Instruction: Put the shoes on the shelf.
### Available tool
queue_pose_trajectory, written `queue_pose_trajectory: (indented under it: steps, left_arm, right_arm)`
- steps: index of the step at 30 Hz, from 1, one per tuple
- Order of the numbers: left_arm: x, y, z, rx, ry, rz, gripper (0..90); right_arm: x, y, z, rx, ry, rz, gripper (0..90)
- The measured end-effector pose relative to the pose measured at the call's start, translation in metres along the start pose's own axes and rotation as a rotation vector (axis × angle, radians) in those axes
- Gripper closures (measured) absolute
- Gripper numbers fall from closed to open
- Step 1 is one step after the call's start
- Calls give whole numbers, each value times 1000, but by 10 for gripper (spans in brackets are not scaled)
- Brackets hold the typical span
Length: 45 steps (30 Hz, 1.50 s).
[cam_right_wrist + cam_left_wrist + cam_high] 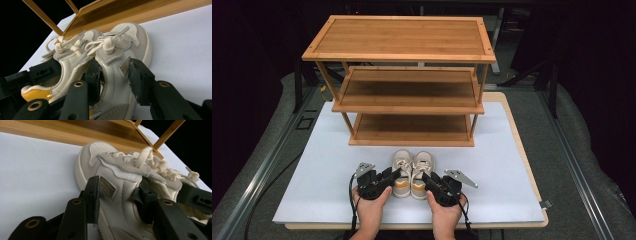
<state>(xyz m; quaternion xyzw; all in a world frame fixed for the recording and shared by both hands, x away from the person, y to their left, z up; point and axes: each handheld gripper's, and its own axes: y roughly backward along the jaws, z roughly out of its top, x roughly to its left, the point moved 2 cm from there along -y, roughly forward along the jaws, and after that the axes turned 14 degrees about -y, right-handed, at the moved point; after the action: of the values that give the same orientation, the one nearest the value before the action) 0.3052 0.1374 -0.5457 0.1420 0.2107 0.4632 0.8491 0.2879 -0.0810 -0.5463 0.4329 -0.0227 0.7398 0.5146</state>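
Pair of small cream shoes on the white counter [512, 165], toes toward the wooden shoe rack [412, 100] at 12 o'clock. In the high view the heels are covered by the grippers and hands. The left gripper [393, 176] comes in from 7 o'clock and clamps the left shoe [402, 172]; in the left gripper view its pads press the outer side and the inside of the collar of this shoe [117, 182], whose heel is cut off at the lower edge. The right gripper [428, 179] comes in from 5 o'clock and clamps the right shoe [421, 172] across its side wall, as the right gripper view shows [117, 75]. A small side tab [107, 186] carries no legible writing. The shoes lie touching, side by side.
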Motion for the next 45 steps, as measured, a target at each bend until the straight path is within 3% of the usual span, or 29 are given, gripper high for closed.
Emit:
queue_pose_trajectory:
  steps: [5,6,10,11,13,14,16,17,19,20,21,22,32,34,40,45]
  left_arm:
    - [-1,2,3,-3,2,-3,600]
    - [-1,3,4,-5,5,-3,600]
    - [-3,8,12,-8,-7,2,600]
    - [-3,9,13,-9,-9,3,600]
    - [-4,9,14,-12,-11,5,601]
    - [-4,10,16,-15,-10,3,601]
    - [-4,12,19,-19,-8,1,601]
    - [-4,13,21,-19,-13,2,601]
    - [-4,14,23,-22,-12,3,601]
    - [-5,16,26,-25,-15,2,601]
    - [-5,16,26,-25,-15,2,600]
    - [-5,17,29,-32,-13,0,601]
    - [-8,22,46,-29,-22,8,601]
    - [-9,23,48,-32,-26,6,602]
    - [-10,27,54,-38,-23,8,602]
    - [-10,33,62,-47,-23,9,602]
  right_arm:
    - [3,4,3,19,11,-8,624]
    - [4,3,3,-2,7,-1,624]
    - [8,7,7,15,16,3,625]
    - [10,6,8,-11,13,2,625]
    - [11,7,9,-8,13,12,625]
    - [12,9,10,-6,16,-8,625]
    - [14,11,12,11,19,14,624]
    - [16,10,13,-17,13,20,624]
    - [18,12,15,-3,21,12,625]
    - [20,12,16,-21,18,17,625]
    - [21,14,17,7,23,26,625]
    - [22,14,19,-11,23,15,625]
    - [31,18,28,-19,-9,25,625]
    - [33,19,29,-27,5,41,625]
    - [40,24,35,-11,15,21,625]
    - [47,25,40,-17,30,31,625]
